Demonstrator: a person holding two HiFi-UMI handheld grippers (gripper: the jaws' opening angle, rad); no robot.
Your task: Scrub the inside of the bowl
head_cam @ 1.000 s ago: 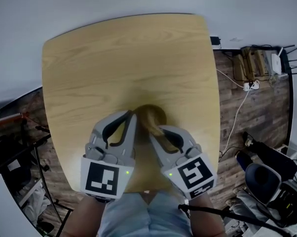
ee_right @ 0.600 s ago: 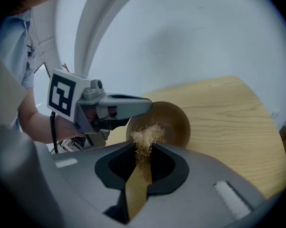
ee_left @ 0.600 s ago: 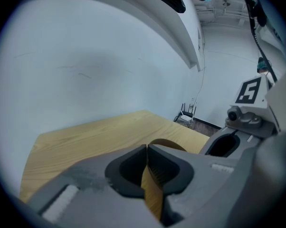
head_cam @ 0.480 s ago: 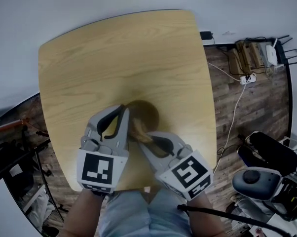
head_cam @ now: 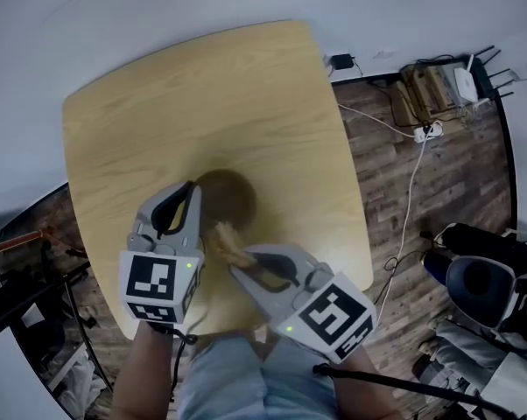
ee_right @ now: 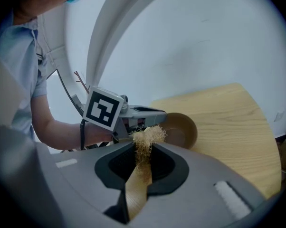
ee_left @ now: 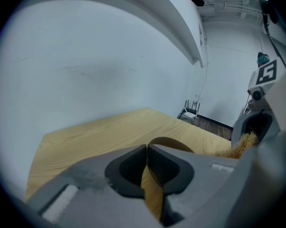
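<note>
Both tongs are closed over the pale wooden table [head_cam: 202, 94]: the left gripper [head_cam: 192, 191] bites the rim of the round brown bowl [head_cam: 230, 196], and the right gripper [head_cam: 239, 261] pinches a tan fibre scrubbing tuft [head_cam: 225, 239]. Since a second ago the tuft has drawn back from the bowl's inside to just outside its near rim. The scrubbing stroke is judged interrupted.

Soft, even white light throughout, no clear source, no glare off the table [head_cam: 246, 86]. Just a faint, diffuse shadow hugging the bowl [head_cam: 227, 192]. Strong fisheye bending towards the edges, black vignette ringing both gripper views. Nearest foreground there soft, out of focus; wall [ee_left: 86, 56] flat, washed pale.
</note>
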